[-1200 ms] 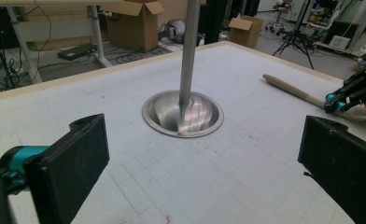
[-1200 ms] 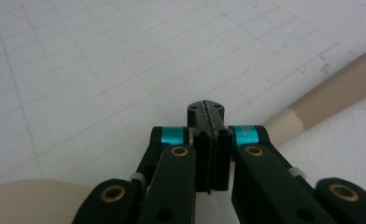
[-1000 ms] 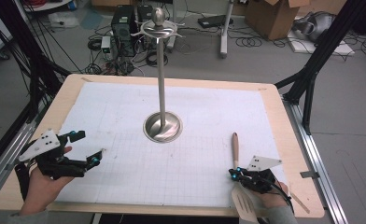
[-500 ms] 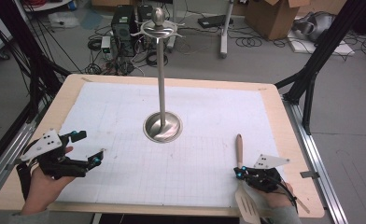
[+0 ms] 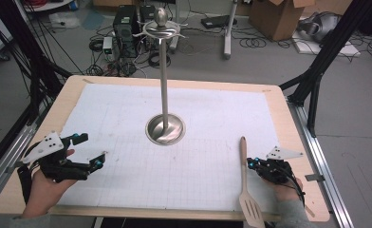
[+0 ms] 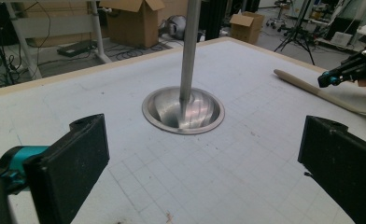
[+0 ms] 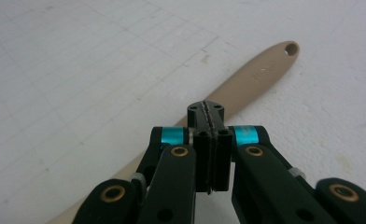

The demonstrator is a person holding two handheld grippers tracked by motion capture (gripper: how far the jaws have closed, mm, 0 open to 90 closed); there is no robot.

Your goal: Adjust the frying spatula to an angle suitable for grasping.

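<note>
1. No brand or label can be read anywhere; faint embossed marks are seen on the handle of the wooden spatula (image 7: 246,88) in the right gripper view, just short of its hanging hole, but they are too blurred to be made out.

2. The metal stand (image 5: 164,128) is taken as the landmark: a round dished base in the middle of the white gridded sheet (image 5: 208,118) that covers the table (image 5: 288,118), with a thin upright pole rising from it.

3. The spatula is seen lying flat on the sheet, to the right of the stand's base and nearer the person, its handle end turned toward the far edge and its slotted blade (image 5: 250,209) at the near edge.

4. The right hand-held gripper (image 5: 255,164) is held just right of the spatula's handle; its jaws are pressed fully together with nothing between them, and in its own view (image 7: 209,112) they are seen poised over the handle. Whether the handle is touched cannot be told.

5. The left hand-held gripper (image 5: 95,156) is held left of the stand, near the sheet's edge, with jaws spread wide and empty.

6. The hooked top of the stand is given by the high view alone; the hole in the handle is given by the right gripper view alone; from the left gripper view (image 6: 200,154) the base's polished bowl is shown close.
</note>
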